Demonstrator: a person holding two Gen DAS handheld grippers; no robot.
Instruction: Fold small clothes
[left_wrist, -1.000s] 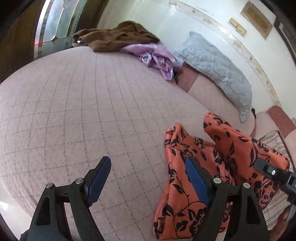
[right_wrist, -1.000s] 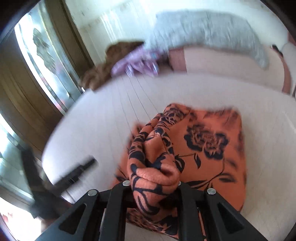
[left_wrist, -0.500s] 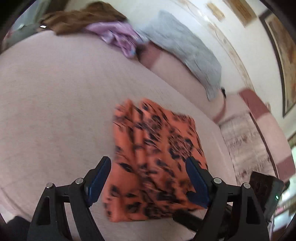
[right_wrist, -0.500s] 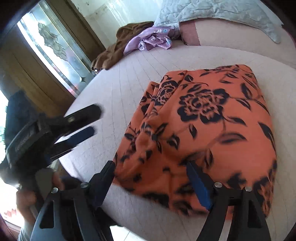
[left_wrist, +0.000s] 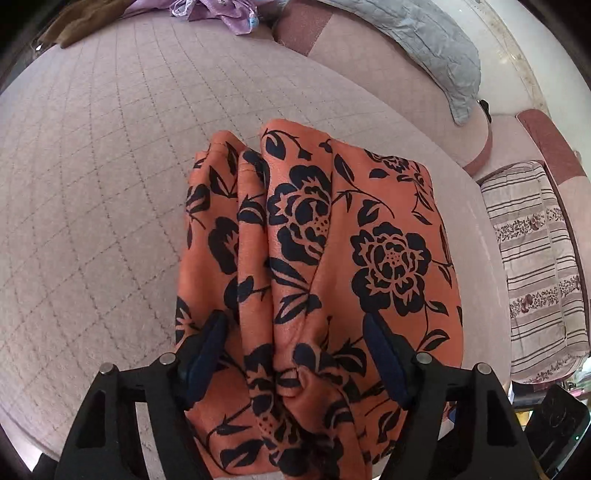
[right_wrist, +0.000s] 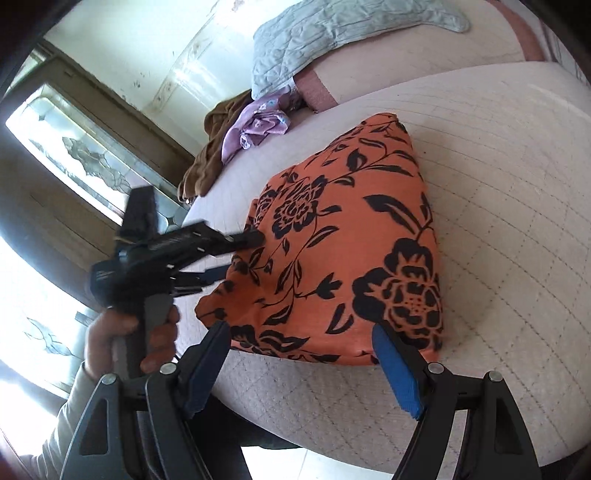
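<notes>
Orange floral garment (left_wrist: 332, 258) lies folded, rumpled, on quilted bedspread (left_wrist: 92, 184); both grippers' fingers spread apart.

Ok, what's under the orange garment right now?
The orange garment lies on the pink quilted bedspread, which shows all around it. Its own folded layers bunch at the near edge; anything between or beneath them is covered. Both grippers are open.

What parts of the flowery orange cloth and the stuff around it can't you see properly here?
- Left wrist view: the orange cloth's near end runs off the bottom edge, behind the left hand-held gripper.
- Both views: its underside and inner folds are hidden against the bed.
- Right wrist view: the left hand-held gripper is motion-blurred; the brown garment is partly covered by purple clothes.
</notes>
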